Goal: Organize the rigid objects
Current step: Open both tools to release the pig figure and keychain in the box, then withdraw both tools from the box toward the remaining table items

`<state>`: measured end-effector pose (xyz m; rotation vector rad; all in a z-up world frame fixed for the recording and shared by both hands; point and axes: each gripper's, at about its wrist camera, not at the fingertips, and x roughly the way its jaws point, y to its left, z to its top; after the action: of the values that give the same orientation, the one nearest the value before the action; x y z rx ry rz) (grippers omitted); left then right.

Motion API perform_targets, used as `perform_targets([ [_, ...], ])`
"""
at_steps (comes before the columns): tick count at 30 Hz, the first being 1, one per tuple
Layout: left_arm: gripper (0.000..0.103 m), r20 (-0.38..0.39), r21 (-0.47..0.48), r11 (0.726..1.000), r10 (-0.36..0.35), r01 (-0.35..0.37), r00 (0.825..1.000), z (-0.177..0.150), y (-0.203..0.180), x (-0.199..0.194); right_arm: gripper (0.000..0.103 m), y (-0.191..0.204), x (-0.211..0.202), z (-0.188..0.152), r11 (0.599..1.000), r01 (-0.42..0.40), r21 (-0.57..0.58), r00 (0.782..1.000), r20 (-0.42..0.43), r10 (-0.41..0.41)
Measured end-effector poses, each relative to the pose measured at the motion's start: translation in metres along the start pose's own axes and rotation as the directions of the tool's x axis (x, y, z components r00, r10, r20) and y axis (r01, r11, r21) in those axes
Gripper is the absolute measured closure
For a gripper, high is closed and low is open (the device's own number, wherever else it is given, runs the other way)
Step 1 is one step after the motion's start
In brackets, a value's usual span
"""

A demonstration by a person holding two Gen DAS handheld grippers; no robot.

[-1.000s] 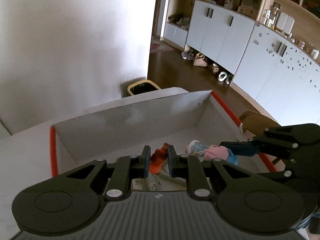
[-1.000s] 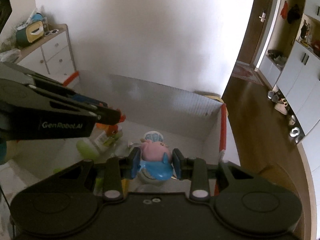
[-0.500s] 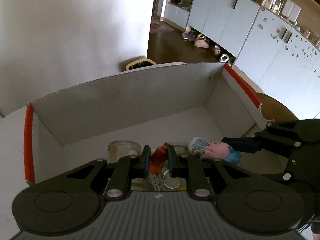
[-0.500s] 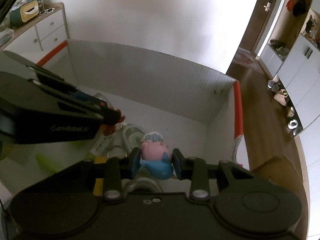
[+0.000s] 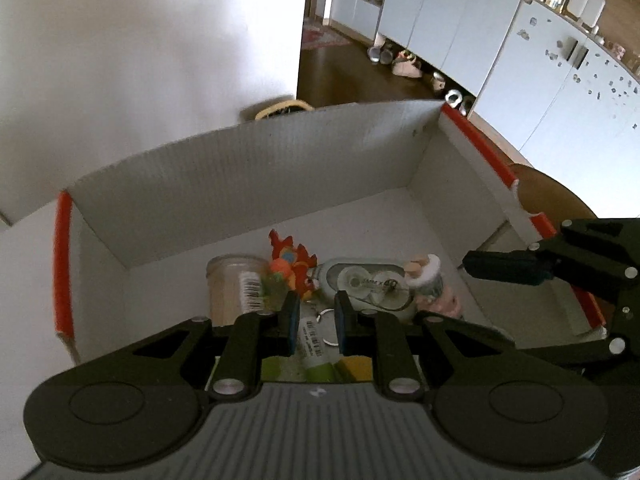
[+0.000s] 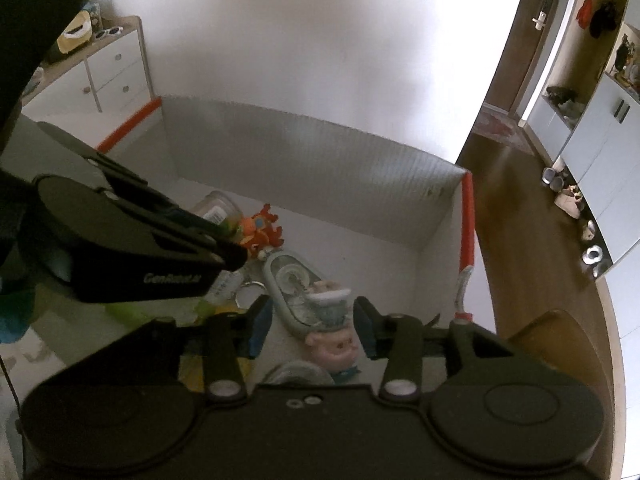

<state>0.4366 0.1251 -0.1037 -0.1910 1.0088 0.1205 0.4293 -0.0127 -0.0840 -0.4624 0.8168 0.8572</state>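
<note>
A white cardboard box [image 5: 248, 184] with orange edges holds the objects. The orange toy figure [image 5: 290, 266] lies on the box floor by a glass jar [image 5: 234, 290]. The pink and blue pig figure [image 6: 330, 332] lies beside a clear oval case [image 5: 366, 284]. My left gripper [image 5: 316, 322] is open and empty above the box floor, just short of the orange toy. My right gripper [image 6: 312, 326] is open, with the pig figure lying loose below and between its fingers [image 6: 258, 326]. The left gripper also shows in the right wrist view [image 6: 228, 256], and the right one in the left wrist view [image 5: 504, 268].
A key ring [image 5: 326, 326], a green tube [image 5: 316, 360] and a yellow item [image 5: 358, 366] lie at the near end of the box. White cabinets [image 5: 460, 32] and shoes [image 5: 404, 66] stand across the wooden floor. A white drawer unit [image 6: 108, 76] stands at the left.
Both grippers have opened. The orange toy has dropped from the left gripper and the pig figure from the right gripper onto the box floor.
</note>
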Motion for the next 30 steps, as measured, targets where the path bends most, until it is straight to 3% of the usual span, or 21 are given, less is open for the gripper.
perform_targets([
  [8, 0.085, 0.059, 0.032, 0.999, 0.021, -0.023, 0.998, -0.007, -0.011, -0.033, 0.054, -0.001, -0.032, -0.002, 1.000, -0.014, 0.019, 0.999, 0.044, 0.013],
  [11, 0.085, 0.082, 0.045, 0.999, 0.026, -0.029, 0.996, -0.008, -0.019, -0.046, 0.046, -0.001, -0.046, -0.006, 0.999, -0.024, 0.041, 0.997, 0.068, 0.021],
  [13, 0.078, 0.096, 0.054, 0.998, 0.022, -0.028, 0.995, -0.011, -0.021, -0.055, 0.044, -0.001, -0.056, -0.008, 0.998, -0.029, 0.049, 0.996, 0.085, 0.024],
  [15, 0.061, 0.109, 0.060, 0.998, 0.019, -0.026, 0.994, -0.013, -0.025, -0.064, 0.044, 0.000, -0.064, -0.011, 0.998, -0.034, 0.047, 0.995, 0.096, 0.029],
  [18, 0.049, 0.135, 0.071, 0.997, 0.030, -0.040, 0.990, -0.020, -0.031, -0.077, 0.043, 0.002, -0.077, -0.014, 0.999, -0.034, 0.041, 0.993, 0.113, 0.029],
  [28, 0.048, 0.195, 0.072, 0.996, 0.044, -0.059, 0.980, -0.038, -0.044, -0.117, 0.032, 0.001, -0.116, -0.031, 0.996, -0.062, 0.067, 0.984, 0.173, 0.050],
  [30, 0.043, 0.207, 0.070, 0.996, 0.045, -0.060, 0.977, -0.043, -0.047, -0.124, 0.030, 0.001, -0.124, -0.035, 0.995, -0.071, 0.070, 0.982, 0.183, 0.057],
])
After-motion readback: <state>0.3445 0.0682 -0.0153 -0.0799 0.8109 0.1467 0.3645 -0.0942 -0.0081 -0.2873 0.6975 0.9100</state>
